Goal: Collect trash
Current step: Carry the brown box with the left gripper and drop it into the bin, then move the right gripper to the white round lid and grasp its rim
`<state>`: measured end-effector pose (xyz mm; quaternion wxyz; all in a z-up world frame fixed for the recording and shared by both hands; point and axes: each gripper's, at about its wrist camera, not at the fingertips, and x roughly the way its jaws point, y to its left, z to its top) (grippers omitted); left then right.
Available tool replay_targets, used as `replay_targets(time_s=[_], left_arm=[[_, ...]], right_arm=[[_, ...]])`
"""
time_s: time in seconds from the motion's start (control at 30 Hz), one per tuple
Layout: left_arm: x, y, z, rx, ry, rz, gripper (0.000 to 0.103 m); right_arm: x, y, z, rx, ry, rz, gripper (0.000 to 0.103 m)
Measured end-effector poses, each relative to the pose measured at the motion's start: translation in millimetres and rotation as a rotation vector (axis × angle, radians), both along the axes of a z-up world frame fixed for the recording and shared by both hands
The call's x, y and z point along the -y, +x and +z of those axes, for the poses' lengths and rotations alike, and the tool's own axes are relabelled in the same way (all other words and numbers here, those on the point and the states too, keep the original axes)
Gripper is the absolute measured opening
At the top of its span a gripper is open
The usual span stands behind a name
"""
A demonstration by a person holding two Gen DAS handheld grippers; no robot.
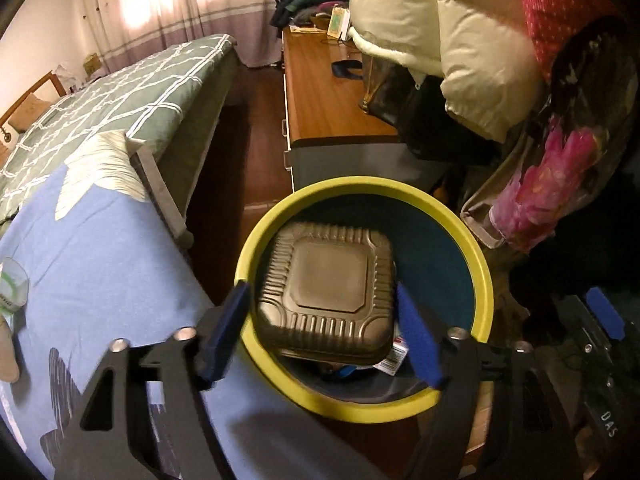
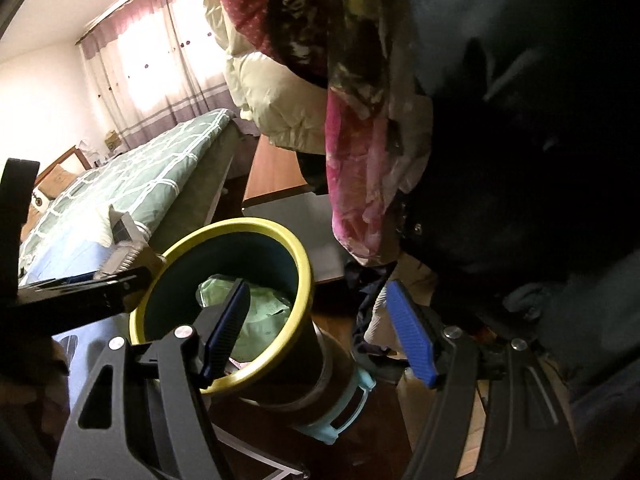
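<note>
A round bin with a yellow-green rim stands on the floor beside the bed. A grey ribbed clamshell food box lies tilted in its mouth, over small bits of packaging. My left gripper hangs over the bin, open, its blue pads on either side of the box with a gap to each. In the right wrist view the bin appears tilted, with something pale green inside. My right gripper stands open and empty just right of the bin; one of its fingers shows in the left wrist view.
A blue cover lies on the near bed, with a clear plastic cup at its left edge. Behind it is a green checked bed. A wooden desk stands behind the bin. Hanging coats and clothes crowd the right.
</note>
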<state>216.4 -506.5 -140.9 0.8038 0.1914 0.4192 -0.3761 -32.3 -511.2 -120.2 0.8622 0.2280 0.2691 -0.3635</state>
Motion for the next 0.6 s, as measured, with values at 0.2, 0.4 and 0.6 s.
replay_targets(time_s=[0.2, 0.4, 0.6], left_arm=[[-38.8, -2.1, 18.8, 0.029, -0.052, 0.034, 0.086], [-126.6, -1.4, 53.4, 0.126, -0.143, 0.148, 0.092], [-240.8, 11.9, 70.5, 0.204, -0.176, 0.36, 0.092]], right_arm=[[-6.8, 5.7, -1.3, -0.005, -0.004, 0.018, 0.067], [-23.4, 22.4, 0.5, -0.012, -0.01, 0.074, 0.067], [-51.1, 51.2, 10.8, -0.009, -0.035, 0.161, 0.067]])
